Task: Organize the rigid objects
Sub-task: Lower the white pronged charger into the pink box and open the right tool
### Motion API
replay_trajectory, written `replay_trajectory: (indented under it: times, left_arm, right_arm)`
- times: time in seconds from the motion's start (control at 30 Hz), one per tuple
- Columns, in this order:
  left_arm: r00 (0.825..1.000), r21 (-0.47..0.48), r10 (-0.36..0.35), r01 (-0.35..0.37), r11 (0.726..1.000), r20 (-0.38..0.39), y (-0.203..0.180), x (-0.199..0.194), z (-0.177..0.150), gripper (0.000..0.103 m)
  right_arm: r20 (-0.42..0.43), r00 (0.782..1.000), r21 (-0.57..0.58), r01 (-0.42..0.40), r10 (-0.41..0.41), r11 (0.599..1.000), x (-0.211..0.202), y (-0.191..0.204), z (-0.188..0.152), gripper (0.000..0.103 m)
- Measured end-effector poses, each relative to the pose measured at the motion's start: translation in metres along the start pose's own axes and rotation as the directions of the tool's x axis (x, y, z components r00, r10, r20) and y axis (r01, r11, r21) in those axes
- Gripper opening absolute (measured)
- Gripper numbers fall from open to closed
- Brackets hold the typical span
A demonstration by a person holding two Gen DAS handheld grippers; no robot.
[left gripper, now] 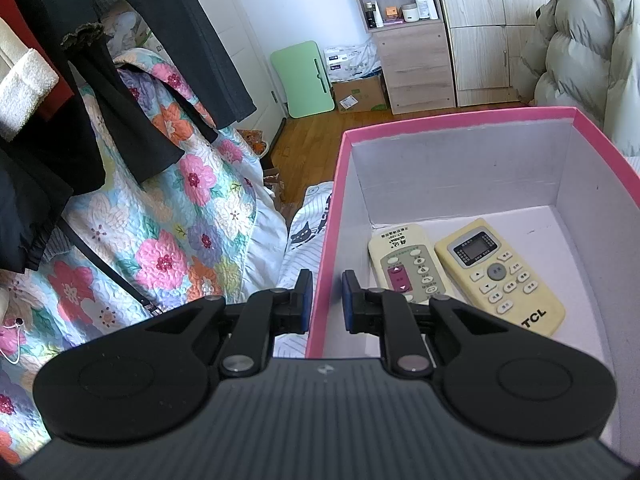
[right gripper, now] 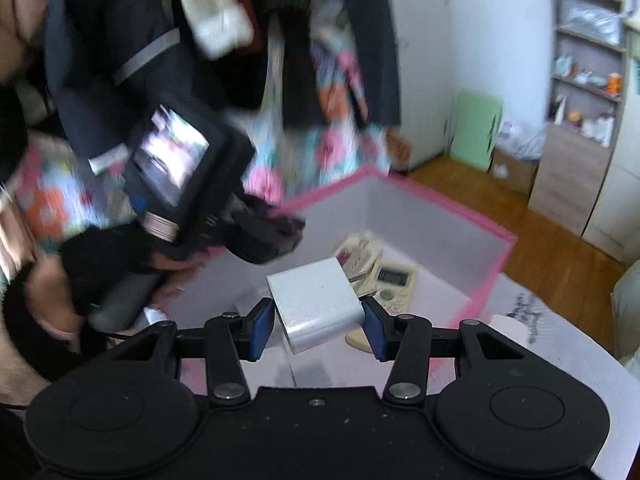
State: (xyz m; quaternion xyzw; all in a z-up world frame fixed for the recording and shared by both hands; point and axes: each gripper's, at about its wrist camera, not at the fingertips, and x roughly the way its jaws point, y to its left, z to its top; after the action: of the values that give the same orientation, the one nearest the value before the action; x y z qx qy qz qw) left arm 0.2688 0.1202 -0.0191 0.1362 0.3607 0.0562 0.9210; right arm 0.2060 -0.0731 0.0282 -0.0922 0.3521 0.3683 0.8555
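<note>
A pink box [left gripper: 460, 120] with white inner walls stands on the bed. On its floor lie a cream remote [left gripper: 406, 264] and a yellow TCL remote [left gripper: 500, 276]. My left gripper [left gripper: 326, 300] is shut on the box's left wall, one blue pad outside and one inside. In the right wrist view my right gripper [right gripper: 319, 328] is shut on a white rectangular block [right gripper: 316, 304], held above the near part of the box [right gripper: 440, 200]. Both remotes [right gripper: 394, 280] show beyond the block. A gloved hand [right gripper: 112, 256] holds the left gripper [right gripper: 276, 232] at the box's left edge.
A floral quilt [left gripper: 160, 232] and dark hanging clothes [left gripper: 120, 120] fill the left side. A sheet with a cat print [left gripper: 308, 232] lies beside the box. Beyond are wooden floor [left gripper: 312, 136], a green board [left gripper: 302, 78], a shelf cabinet [left gripper: 412, 64] and a puffy jacket [left gripper: 588, 48].
</note>
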Motion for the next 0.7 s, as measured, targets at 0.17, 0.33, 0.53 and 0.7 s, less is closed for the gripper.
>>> replay_trajectory:
  times: [0.17, 0.33, 0.53, 0.7]
  left_arm:
    - [1.000, -0.005, -0.003, 0.003, 1.000, 0.001, 0.000, 0.001, 0.000, 0.015]
    - [1.000, -0.013, -0.010, 0.010, 1.000, 0.003, 0.002, 0.001, 0.000, 0.015]
    - [1.000, -0.012, -0.008, 0.008, 1.000, 0.008, 0.000, 0.001, -0.001, 0.015]
    - [1.000, -0.011, -0.005, 0.005, 1.000, 0.009, 0.000, 0.001, -0.001, 0.015]
  right_arm:
    - [-0.209, 0.978, -0.022, -0.029, 0.024, 0.999, 0.069, -0.001, 0.015, 0.053]
    - [-0.327, 0.945, -0.044, -0.029, 0.013, 0.999, 0.106, 0.001, 0.015, 0.053]
    - [-0.399, 0.916, -0.088, 0.007, -0.041, 0.996, 0.121, 0.004, 0.014, 0.053]
    - [-0.294, 0.956, -0.021, 0.015, -0.021, 1.000, 0.081, -0.003, 0.017, 0.056]
